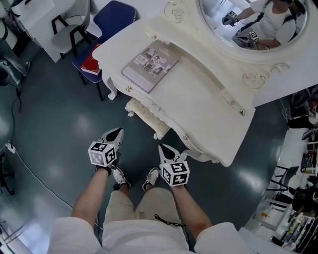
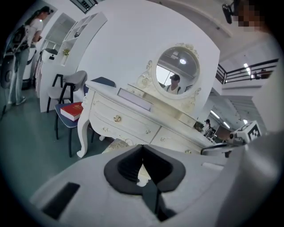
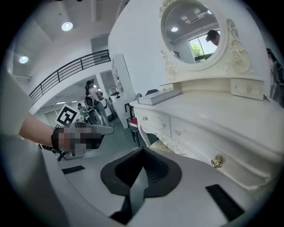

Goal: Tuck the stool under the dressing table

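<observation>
Dark glossy floor lies below the left tongs and right tongs, both pressed together on nothing, side by side near the cream stool. Its near edge pokes out from under the white surface, where a magazine lies before a round mirror.

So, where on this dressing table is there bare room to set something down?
The dressing table top is bare from the magazine rightward to its far end, below the mirror. The left end is taken by the magazine. Beside it, the blue chair carries a red book.
</observation>
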A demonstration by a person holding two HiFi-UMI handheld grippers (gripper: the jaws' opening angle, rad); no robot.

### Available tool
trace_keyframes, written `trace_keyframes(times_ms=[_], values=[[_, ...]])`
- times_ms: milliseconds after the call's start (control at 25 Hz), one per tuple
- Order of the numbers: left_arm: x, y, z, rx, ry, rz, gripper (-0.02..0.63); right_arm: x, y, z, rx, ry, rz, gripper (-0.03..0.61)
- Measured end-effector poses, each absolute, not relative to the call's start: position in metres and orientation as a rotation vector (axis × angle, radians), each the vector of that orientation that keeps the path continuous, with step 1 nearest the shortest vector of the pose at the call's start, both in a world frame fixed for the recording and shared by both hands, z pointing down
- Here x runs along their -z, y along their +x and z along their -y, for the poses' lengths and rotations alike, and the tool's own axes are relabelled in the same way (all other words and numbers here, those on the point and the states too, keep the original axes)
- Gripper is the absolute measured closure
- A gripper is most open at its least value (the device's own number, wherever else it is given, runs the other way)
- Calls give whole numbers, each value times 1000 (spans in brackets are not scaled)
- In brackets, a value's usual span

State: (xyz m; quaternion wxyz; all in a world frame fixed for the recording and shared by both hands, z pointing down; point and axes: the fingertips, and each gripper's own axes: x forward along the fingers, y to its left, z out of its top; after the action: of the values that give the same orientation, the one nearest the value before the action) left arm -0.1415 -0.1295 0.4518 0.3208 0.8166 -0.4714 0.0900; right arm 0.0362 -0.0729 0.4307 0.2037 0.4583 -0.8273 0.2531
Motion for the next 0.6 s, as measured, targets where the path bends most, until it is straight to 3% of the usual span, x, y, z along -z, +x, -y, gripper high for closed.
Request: trace_keyframes(times_ms=[200,600], values=[[-431,-144,97,-420,2131,1275,598,-385,40,68,-643,1282,2355,578],[-319,-169,83,-358,2273,1443,598,-292,53,69,-558,1422,2481,577]])
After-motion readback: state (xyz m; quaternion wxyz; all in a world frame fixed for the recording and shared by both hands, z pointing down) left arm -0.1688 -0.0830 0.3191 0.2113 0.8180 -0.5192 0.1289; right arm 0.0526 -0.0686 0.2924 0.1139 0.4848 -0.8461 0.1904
